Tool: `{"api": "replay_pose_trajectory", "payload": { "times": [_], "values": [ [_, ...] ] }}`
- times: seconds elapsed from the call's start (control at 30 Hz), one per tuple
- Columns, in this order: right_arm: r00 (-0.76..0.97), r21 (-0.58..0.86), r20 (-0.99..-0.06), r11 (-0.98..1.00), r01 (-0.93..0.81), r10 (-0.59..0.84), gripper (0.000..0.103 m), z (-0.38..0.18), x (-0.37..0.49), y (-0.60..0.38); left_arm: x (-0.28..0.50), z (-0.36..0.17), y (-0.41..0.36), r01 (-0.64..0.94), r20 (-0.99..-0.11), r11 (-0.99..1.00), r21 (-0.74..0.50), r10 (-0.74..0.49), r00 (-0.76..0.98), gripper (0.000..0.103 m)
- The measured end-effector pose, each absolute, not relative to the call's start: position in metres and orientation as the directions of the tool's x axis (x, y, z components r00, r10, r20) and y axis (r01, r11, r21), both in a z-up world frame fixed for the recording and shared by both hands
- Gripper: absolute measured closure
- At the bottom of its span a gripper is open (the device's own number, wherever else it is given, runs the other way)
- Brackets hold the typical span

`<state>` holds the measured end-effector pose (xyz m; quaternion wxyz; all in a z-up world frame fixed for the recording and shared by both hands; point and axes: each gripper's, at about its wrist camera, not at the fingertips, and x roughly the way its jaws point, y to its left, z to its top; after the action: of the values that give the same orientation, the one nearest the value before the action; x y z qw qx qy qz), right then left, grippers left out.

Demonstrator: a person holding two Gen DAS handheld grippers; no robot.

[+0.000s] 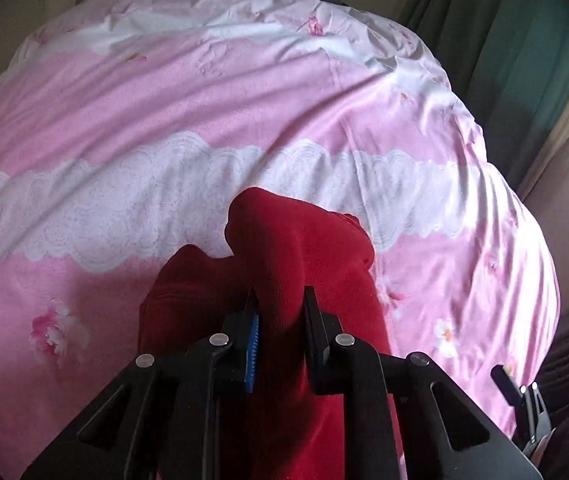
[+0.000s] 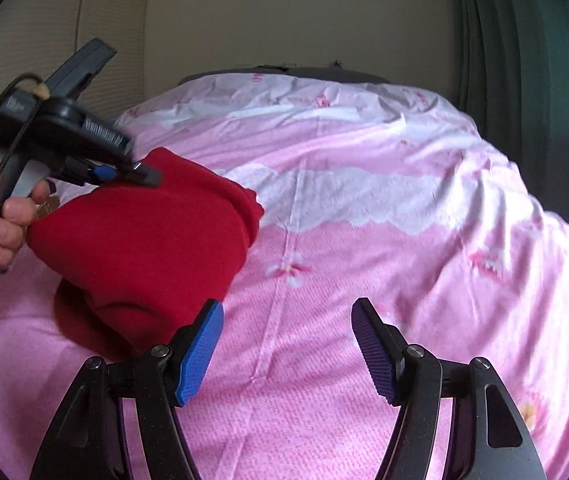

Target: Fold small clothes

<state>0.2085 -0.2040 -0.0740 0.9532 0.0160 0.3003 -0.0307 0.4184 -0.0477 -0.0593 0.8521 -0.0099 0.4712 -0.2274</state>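
Observation:
A small red knit garment hangs bunched between the fingers of my left gripper, which is shut on it and lifts it above the bed. In the right wrist view the same red garment droops from the left gripper at the left, its lower part resting on the cover. My right gripper is open and empty, low over the bed, with its blue pad just right of the garment's lower edge.
The bed is covered by a pink floral duvet with a white lace-pattern band. Green curtains hang at the right, with a beige wall behind the bed. The right gripper's tip shows at the bed's right edge.

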Motion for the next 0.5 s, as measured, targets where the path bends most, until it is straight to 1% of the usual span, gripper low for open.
{"api": "replay_pose_trajectory", "payload": {
  "times": [0.07, 0.13, 0.23, 0.3, 0.4, 0.5],
  "values": [
    [0.818, 0.021, -0.574, 0.997, 0.068, -0.044, 0.036, -0.076, 0.210, -0.207, 0.409, -0.052, -0.036, 0.378, -0.784, 0.898, -0.227, -0.398, 0.476, 0.087],
    [0.821, 0.027, -0.570, 0.998, 0.060, -0.033, 0.036, -0.076, 0.210, -0.206, 0.397, -0.040, -0.019, 0.365, -0.758, 0.897, -0.248, -0.414, 0.503, 0.087],
    [0.829, 0.051, -0.559, 0.998, 0.025, 0.008, 0.036, -0.073, 0.209, -0.200, 0.391, -0.033, -0.003, 0.354, -0.746, 0.910, -0.214, -0.386, 0.543, 0.087],
    [0.829, 0.059, -0.557, 0.998, -0.009, 0.041, 0.036, -0.073, 0.210, -0.192, 0.394, -0.045, 0.004, 0.357, -0.760, 0.911, -0.208, -0.380, 0.527, 0.087],
    [0.816, 0.053, -0.571, 0.996, -0.071, 0.089, 0.036, -0.078, 0.210, -0.175, 0.408, -0.078, 0.016, 0.322, -0.778, 0.903, -0.284, -0.414, 0.473, 0.087],
    [0.806, 0.033, -0.579, 0.991, -0.129, 0.124, 0.036, -0.082, 0.205, -0.158, 0.413, -0.098, 0.014, 0.313, -0.778, 0.909, -0.276, -0.403, 0.482, 0.087]
  ]
}}
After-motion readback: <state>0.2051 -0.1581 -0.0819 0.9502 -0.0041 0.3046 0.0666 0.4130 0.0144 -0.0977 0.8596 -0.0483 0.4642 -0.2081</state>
